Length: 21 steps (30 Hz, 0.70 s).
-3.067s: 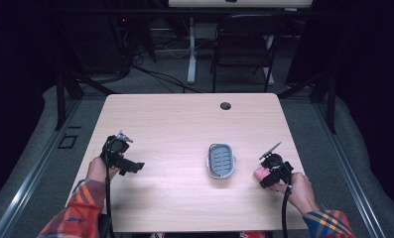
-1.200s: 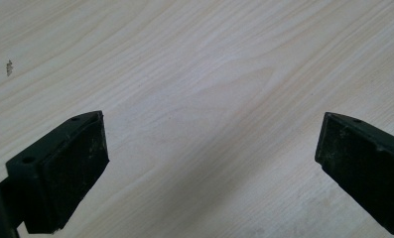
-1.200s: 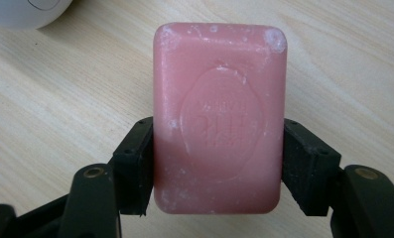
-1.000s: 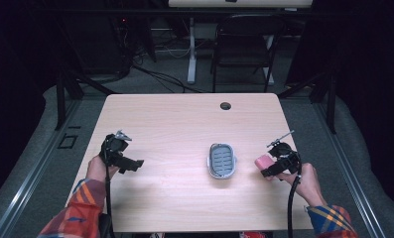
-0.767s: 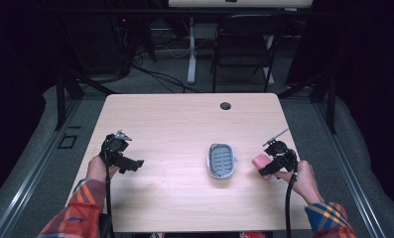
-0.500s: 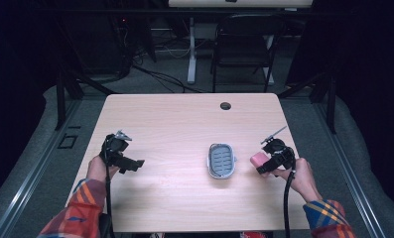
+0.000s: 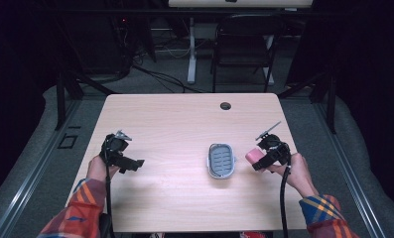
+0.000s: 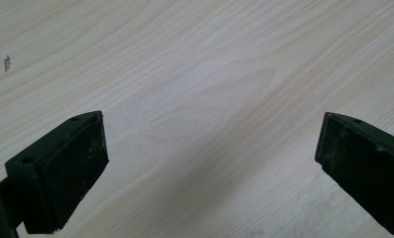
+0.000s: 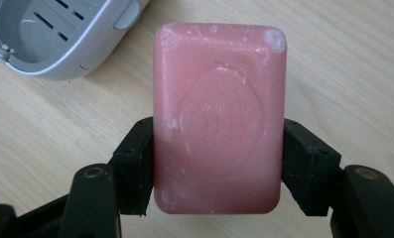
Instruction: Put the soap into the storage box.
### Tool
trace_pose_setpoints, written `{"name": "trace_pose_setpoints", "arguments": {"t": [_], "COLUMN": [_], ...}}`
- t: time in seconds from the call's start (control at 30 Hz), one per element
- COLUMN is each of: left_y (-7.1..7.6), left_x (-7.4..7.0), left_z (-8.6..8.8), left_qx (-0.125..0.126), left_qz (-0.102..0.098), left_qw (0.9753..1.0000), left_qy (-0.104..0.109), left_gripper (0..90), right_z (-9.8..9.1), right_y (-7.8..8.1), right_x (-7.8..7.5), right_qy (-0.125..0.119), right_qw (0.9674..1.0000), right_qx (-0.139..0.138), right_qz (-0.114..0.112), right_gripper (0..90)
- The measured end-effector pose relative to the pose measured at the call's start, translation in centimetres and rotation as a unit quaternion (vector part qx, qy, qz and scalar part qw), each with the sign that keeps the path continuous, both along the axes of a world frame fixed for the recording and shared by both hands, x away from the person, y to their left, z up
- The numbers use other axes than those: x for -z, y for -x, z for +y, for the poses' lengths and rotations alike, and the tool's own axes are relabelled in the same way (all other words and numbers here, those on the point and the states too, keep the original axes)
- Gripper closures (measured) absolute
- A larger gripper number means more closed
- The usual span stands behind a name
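Grey soap dish (image 7: 221, 160) empty; right hand-held gripper (image 7: 260, 159) clamps pink soap bar (image 9: 219, 119); left hand-held gripper (image 8: 209, 163) agape.

Only lettering anywhere: an embossed oval stamp on the face of the pink soap bar (image 9: 219, 119), seen in the right gripper view. It sits upside down to the camera and is worn soft, two short lines of raised capitals, not legible enough to spell out. No readable print on the grey soap dish (image 9: 55, 34) or the table (image 7: 174, 124).
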<state>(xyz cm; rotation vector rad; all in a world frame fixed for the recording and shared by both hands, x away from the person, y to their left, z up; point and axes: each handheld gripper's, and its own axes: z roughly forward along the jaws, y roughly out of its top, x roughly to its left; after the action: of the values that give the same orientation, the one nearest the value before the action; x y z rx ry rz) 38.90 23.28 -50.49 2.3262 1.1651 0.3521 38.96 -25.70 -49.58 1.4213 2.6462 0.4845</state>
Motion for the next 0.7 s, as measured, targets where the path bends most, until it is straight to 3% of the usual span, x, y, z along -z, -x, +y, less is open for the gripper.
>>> {"name": "trace_pose_setpoints", "arguments": {"t": [0.13, 0.23, 0.27, 0.3, 0.37, 0.4, 0.47, 0.5, 0.6, 0.7], "left_y": [0.0, 0.1, 0.1, 0.1, 0.1, 0.1, 0.0, 0.0, 0.0, 0.1], "left_x": [0.0, 0.0, 0.0, 0.0, 0.0, 0.0, 0.0, 0.0, 0.0, -0.1], "left_z": [0.0, 0.0, 0.0, -0.1, -0.1, -0.1, -0.1, -0.1, -0.1, -0.1], "left_qx": [0.001, 0.000, 0.001, 0.002, 0.002, 0.001, 0.002, 0.003, 0.003, 0.005], "left_qz": [-0.001, 0.000, 0.000, -0.001, 0.000, 0.000, 0.000, 0.000, 0.001, -0.004], "left_qw": [1.0000, 1.0000, 1.0000, 1.0000, 1.0000, 1.0000, 1.0000, 1.0000, 1.0000, 1.0000], "left_qy": [0.001, 0.000, -0.002, -0.001, -0.001, -0.001, -0.001, -0.001, 0.000, 0.002], "left_gripper": [0.0, 0.0, 0.0, 0.0, 0.0, 0.0, 0.0, 0.0, 0.0, 0.0], "right_z": [0.5, 0.7, 0.9, 0.8, 1.1, 1.2, 1.5, 1.5, 1.9, 2.0], "right_y": [-0.1, -0.1, 0.0, -0.2, -0.2, -0.4, -0.5, -0.7, -1.0, -1.3], "right_x": [-0.6, -0.8, -0.7, -1.0, -1.0, -1.4, -1.6, -1.8, -2.2, -2.9], "right_qy": [0.016, 0.015, 0.012, 0.020, 0.006, 0.014, 0.006, 0.019, 0.015, 0.026], "right_qw": [0.9997, 0.9996, 0.9998, 0.9995, 0.9999, 0.9996, 0.9998, 0.9994, 0.9996, 0.9993], "right_qx": [-0.018, -0.022, -0.014, -0.023, -0.013, -0.022, -0.021, -0.028, -0.024, -0.027], "right_qz": [-0.001, 0.002, -0.003, 0.006, 0.001, 0.006, 0.000, 0.002, -0.006, -0.001], "right_gripper": [37.5, 37.5, 37.5, 37.5, 37.5, 37.5, 37.5, 37.5, 37.5, 37.5]}}
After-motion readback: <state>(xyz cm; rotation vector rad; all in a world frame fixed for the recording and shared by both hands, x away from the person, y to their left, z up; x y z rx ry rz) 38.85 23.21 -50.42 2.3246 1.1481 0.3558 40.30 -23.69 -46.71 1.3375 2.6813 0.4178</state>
